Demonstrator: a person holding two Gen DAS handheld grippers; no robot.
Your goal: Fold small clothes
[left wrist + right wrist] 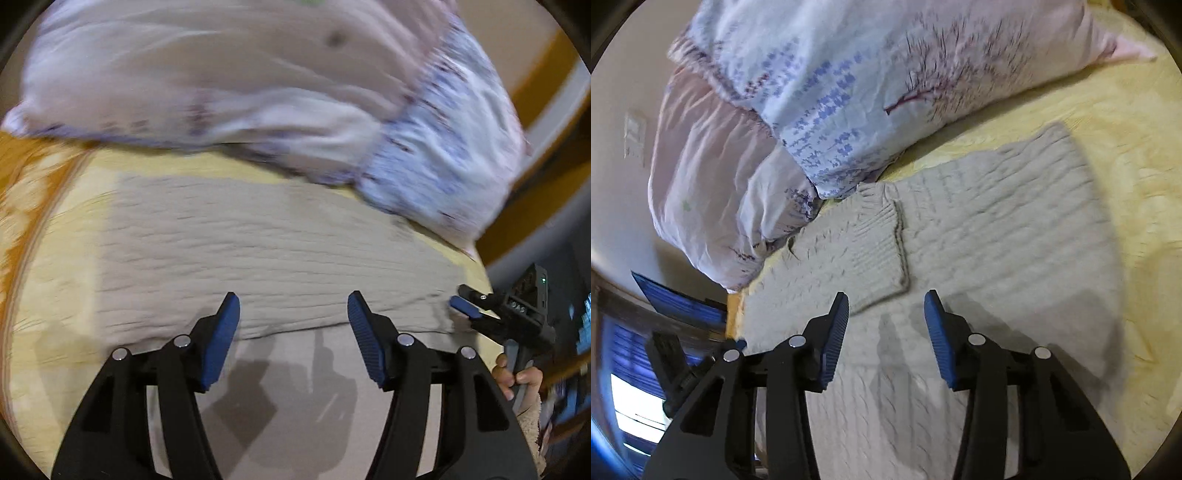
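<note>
Yellow bedspread (1108,122) all across the bed, and on it lies the grey knitted sweater (997,229), spread flat towards the bed's near edge. One sleeve (875,254) is folded in over the body, its ribbed cuff lying flat on the knit. From the left wrist view the sweater (258,251) reads as a wide, flat, grey band, its lower hem running across just ahead of the fingers.

Left claw (293,314) hangs over that hem, jaws parted, nothing between the blue pads. Right claw (886,314) hangs above the sweater just below the sleeve cuff, also apart and empty, its shadow falling on the knit. In the left view the right claw (467,304) shows at the sweater's right end, a hand (517,376) wrapped around its grip; whether it touches the cloth there I can't tell.

Beyond the sweater, towards the bed's far edge, lies a rumpled pale quilt with purple and blue print (849,85), bunched up beside the knit's far border.
</note>
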